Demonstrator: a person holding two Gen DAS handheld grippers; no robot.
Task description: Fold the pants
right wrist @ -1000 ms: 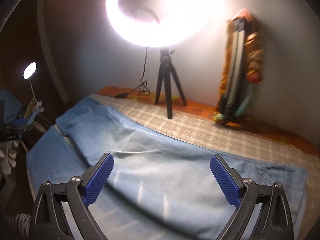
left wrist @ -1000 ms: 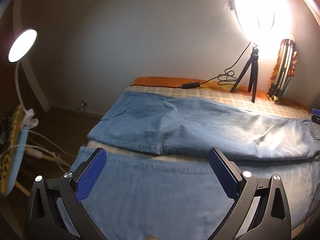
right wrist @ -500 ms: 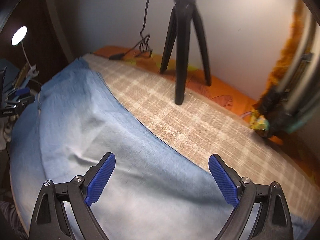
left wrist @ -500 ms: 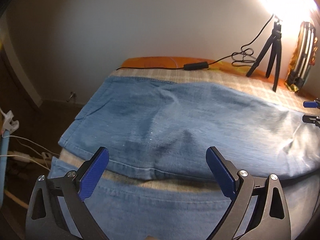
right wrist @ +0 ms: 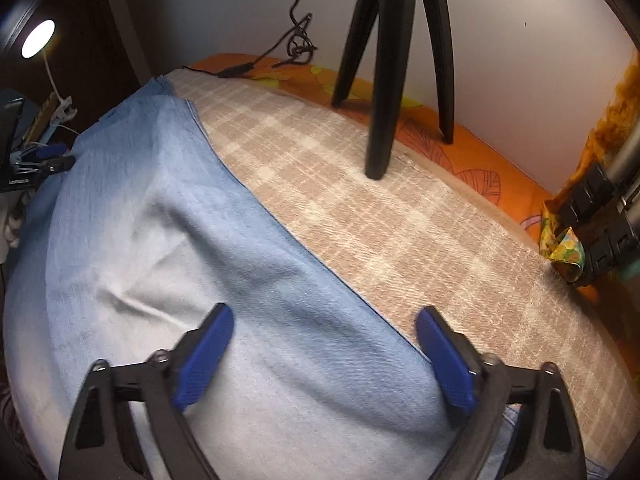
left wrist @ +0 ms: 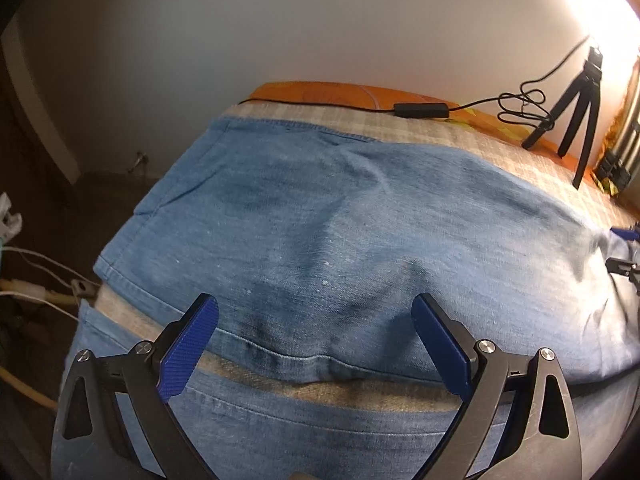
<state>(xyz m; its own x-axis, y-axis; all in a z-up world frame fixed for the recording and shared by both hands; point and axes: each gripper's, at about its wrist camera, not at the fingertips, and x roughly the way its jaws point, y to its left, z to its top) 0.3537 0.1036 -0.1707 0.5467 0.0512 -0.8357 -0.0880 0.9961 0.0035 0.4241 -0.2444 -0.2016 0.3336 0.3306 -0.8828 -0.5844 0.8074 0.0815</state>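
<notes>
Readable text: none could be made out.
Dark device at left edge: white marking, too small to read.

Plain pale wall behind; a small lamp glows left.

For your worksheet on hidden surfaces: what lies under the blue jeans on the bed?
A beige checked blanket shows past the jeans and in the gap between their legs; an orange sheet edges it. What lies directly beneath the denim is covered.
</notes>
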